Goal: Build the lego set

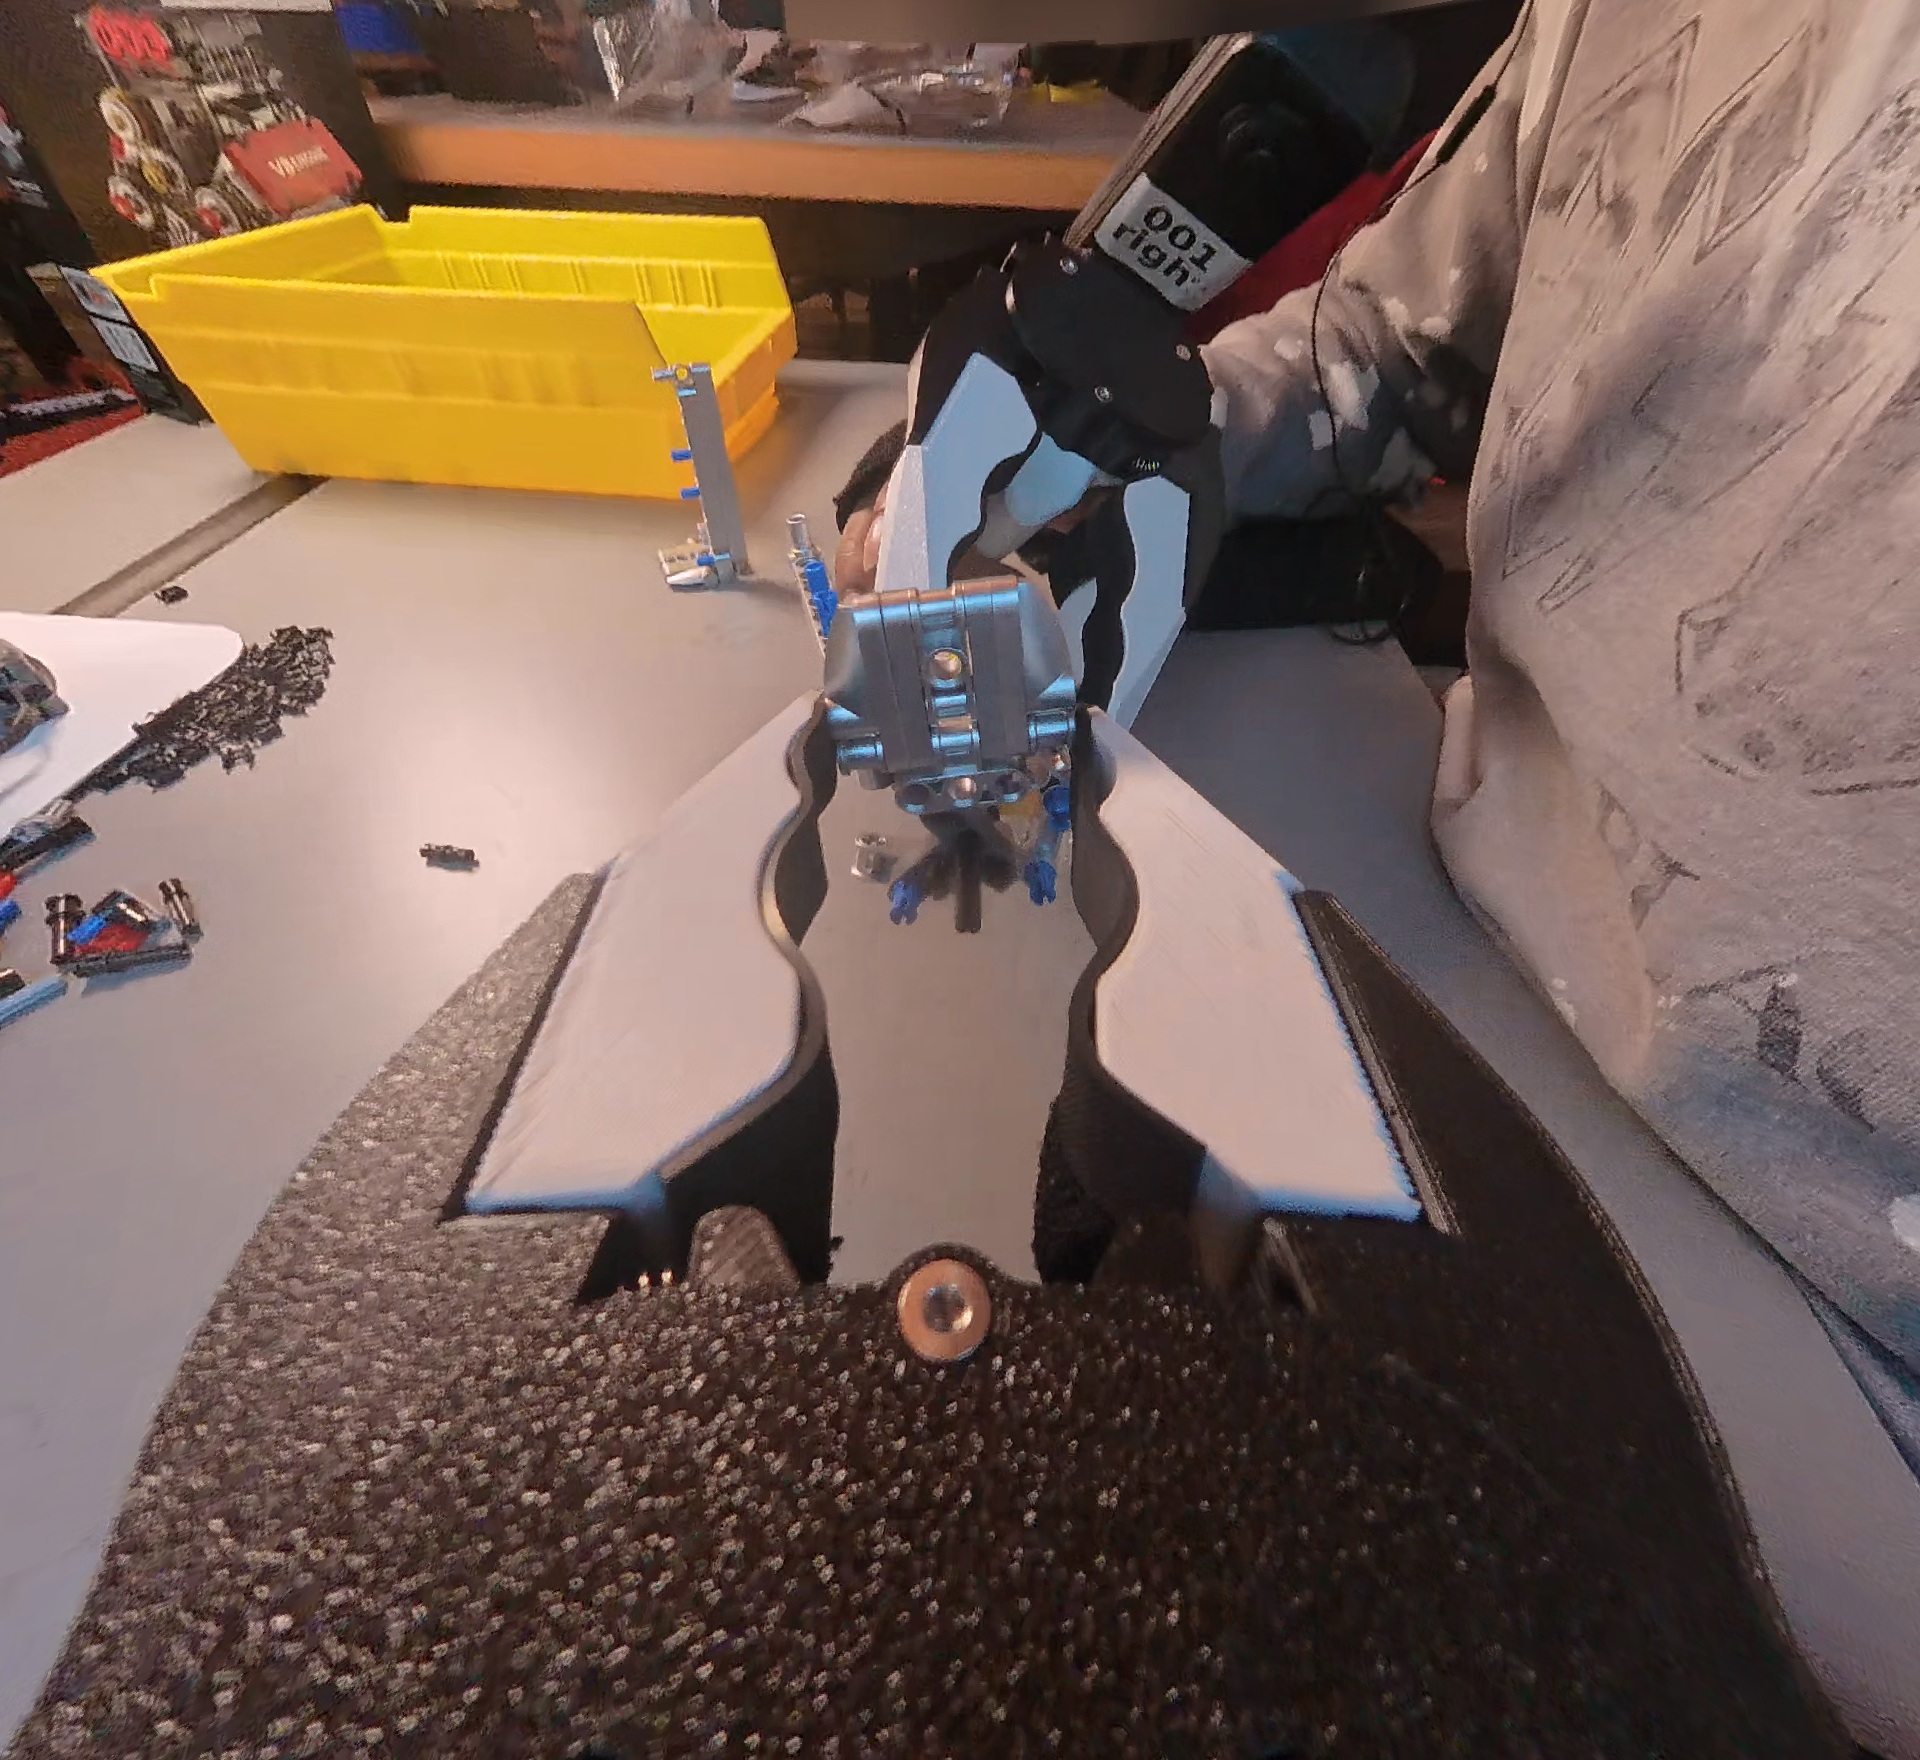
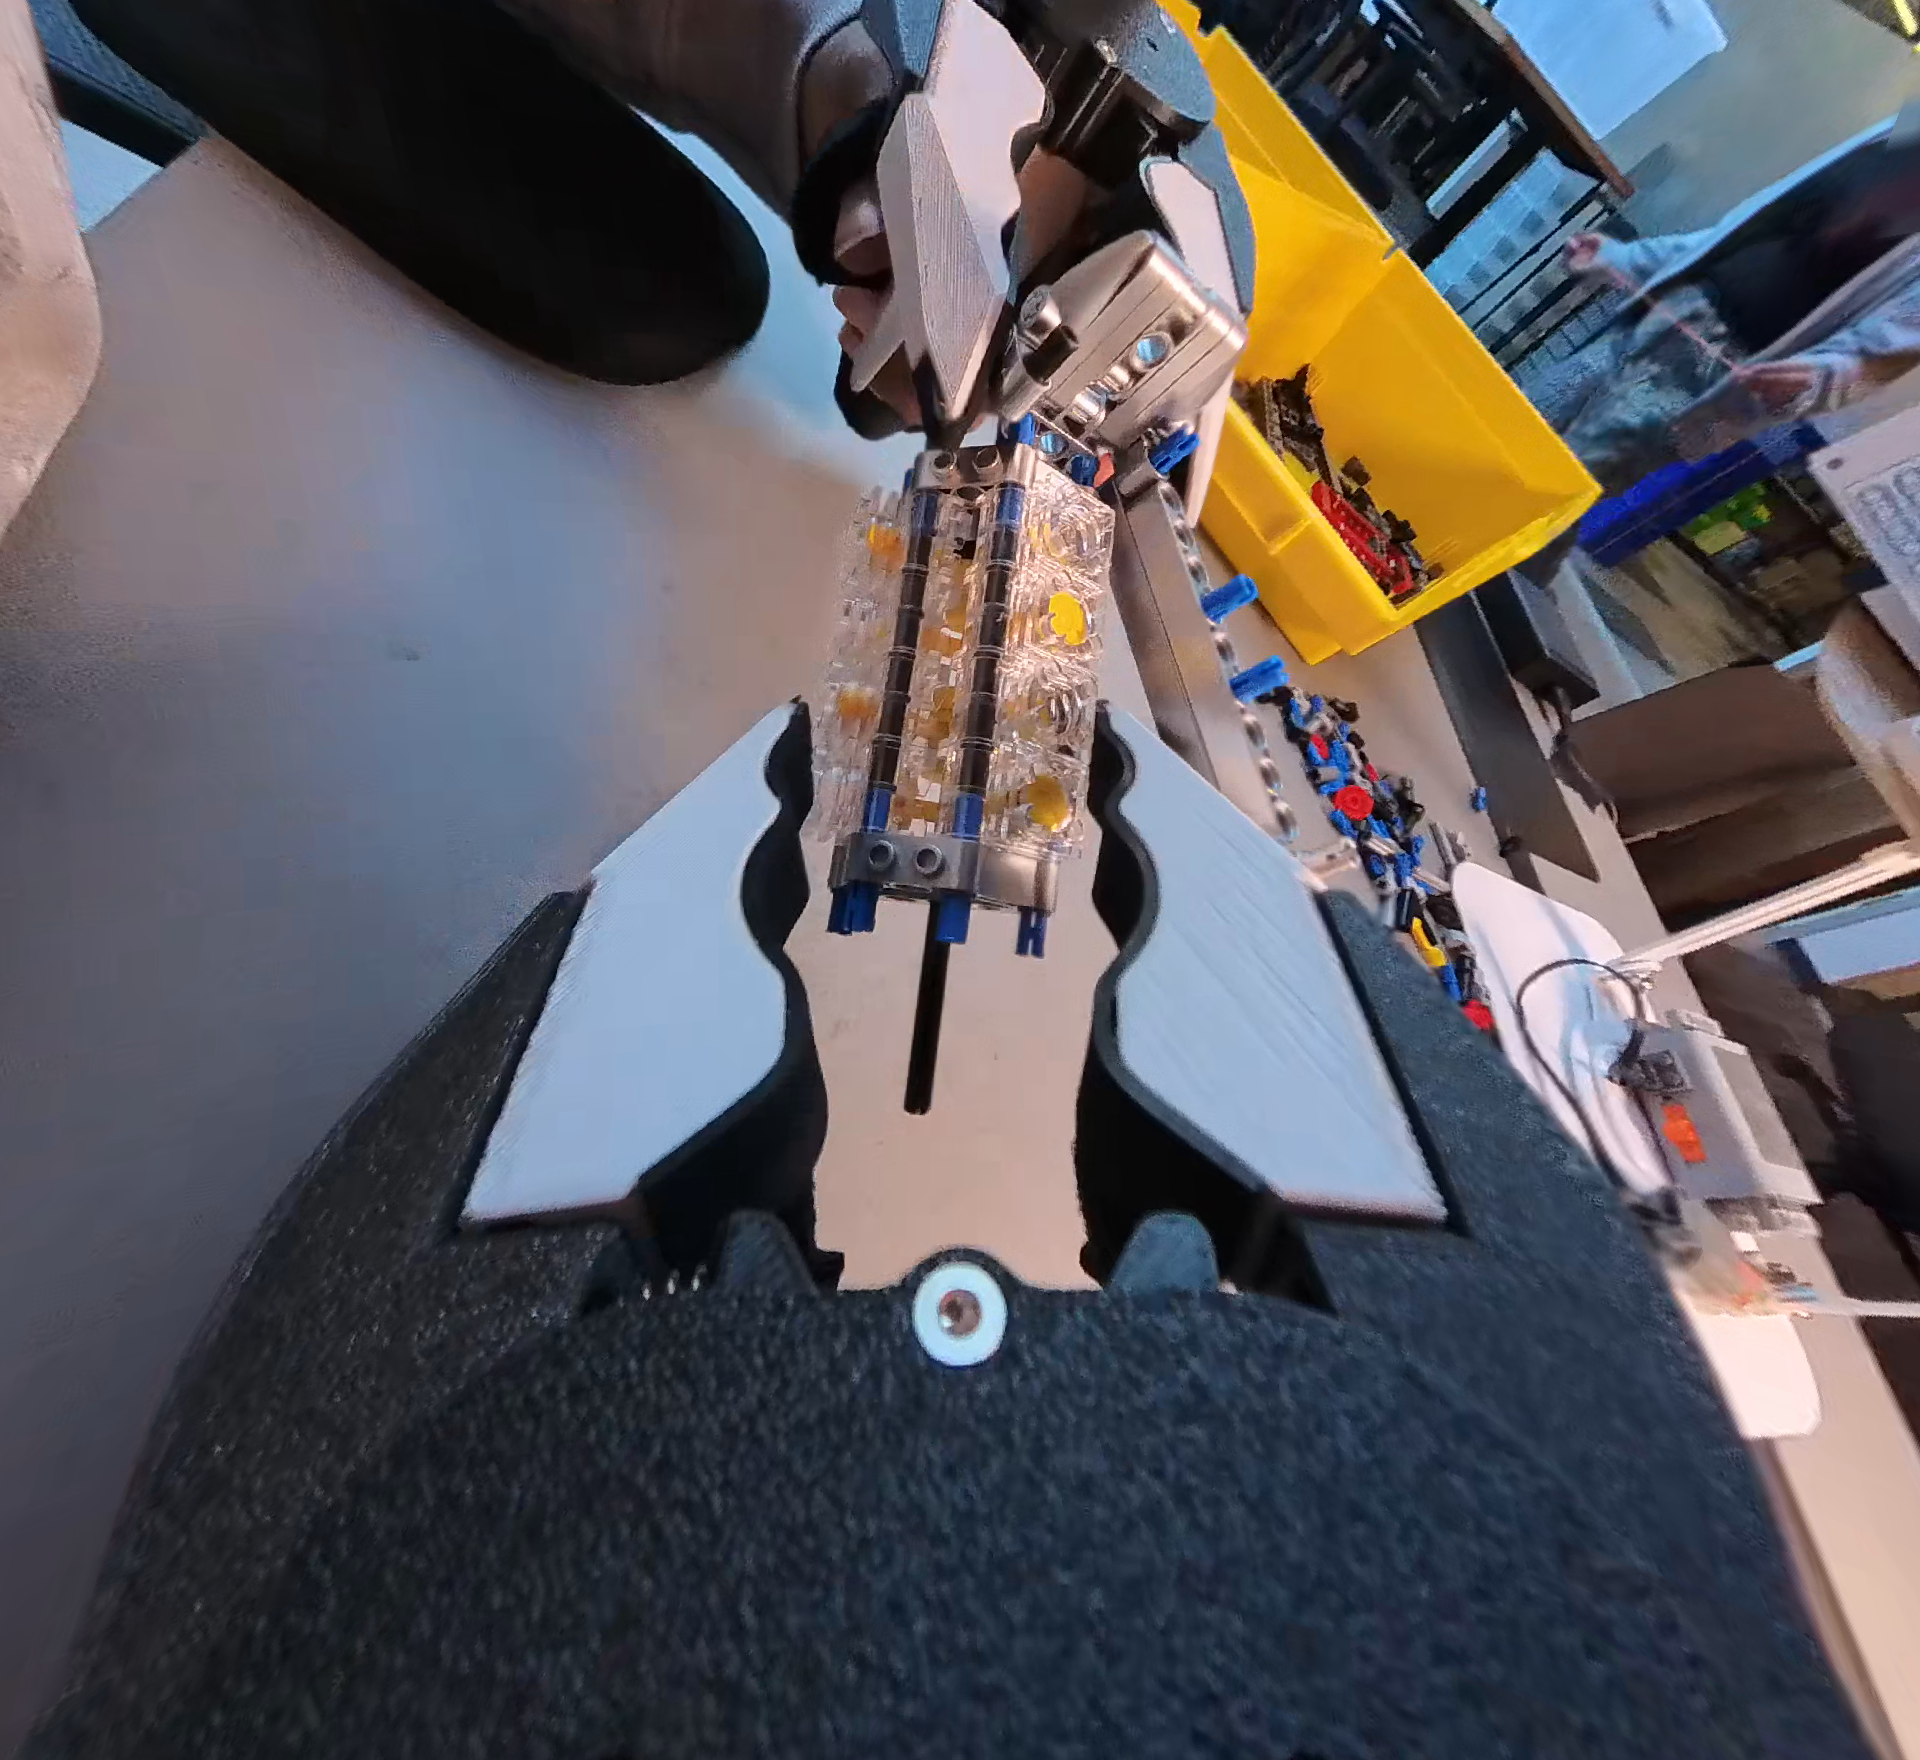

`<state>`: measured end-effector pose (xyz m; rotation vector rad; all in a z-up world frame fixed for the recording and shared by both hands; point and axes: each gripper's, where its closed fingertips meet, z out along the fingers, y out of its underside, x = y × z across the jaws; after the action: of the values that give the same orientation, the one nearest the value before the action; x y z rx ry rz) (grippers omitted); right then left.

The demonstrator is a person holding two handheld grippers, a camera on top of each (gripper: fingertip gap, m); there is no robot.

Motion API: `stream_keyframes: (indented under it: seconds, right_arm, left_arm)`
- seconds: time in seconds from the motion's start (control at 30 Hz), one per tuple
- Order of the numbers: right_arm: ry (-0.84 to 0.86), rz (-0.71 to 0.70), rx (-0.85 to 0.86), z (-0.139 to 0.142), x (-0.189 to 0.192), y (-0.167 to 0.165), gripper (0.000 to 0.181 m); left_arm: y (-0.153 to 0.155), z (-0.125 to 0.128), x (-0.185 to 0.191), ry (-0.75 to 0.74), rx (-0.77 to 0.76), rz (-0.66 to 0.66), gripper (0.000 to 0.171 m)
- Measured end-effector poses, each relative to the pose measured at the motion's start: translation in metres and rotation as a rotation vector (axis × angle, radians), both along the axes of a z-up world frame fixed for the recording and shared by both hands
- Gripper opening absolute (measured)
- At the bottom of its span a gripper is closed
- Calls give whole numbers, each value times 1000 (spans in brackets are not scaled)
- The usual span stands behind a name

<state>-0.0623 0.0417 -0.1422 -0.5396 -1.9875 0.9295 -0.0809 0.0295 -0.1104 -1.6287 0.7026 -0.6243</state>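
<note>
Right wrist view: right gripper (image 2: 951, 775) clamps the clear engine block (image 2: 961, 661); left gripper (image 1: 951, 734) pinches its grey end cap (image 1: 951, 682). Opposed pulling might pop the pinned pieces apart.

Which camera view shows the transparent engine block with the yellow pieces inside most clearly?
The right wrist view: the transparent engine block lies lengthwise between the right gripper fingers, yellow pieces visible. The left wrist view shows mostly the grey end piece that hides it.
</note>
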Motion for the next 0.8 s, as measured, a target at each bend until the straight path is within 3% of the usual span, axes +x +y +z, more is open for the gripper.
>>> stream_keyframes:
  seconds: [0.13, 0.43, 0.8]
  right_arm:
    - [37, 3, 87, 2, 2, 0, 52]
    - [64, 7, 55, 8, 2, -7, 52]
    - [188, -8, -172, 33, -1, -10, 53]
  left_arm:
    - [-2, 2, 4, 35, 37, 1, 43]
    - [-2, 12, 10, 19, 95, 0, 43]
    - [7, 47, 18, -194, 105, -37, 42]
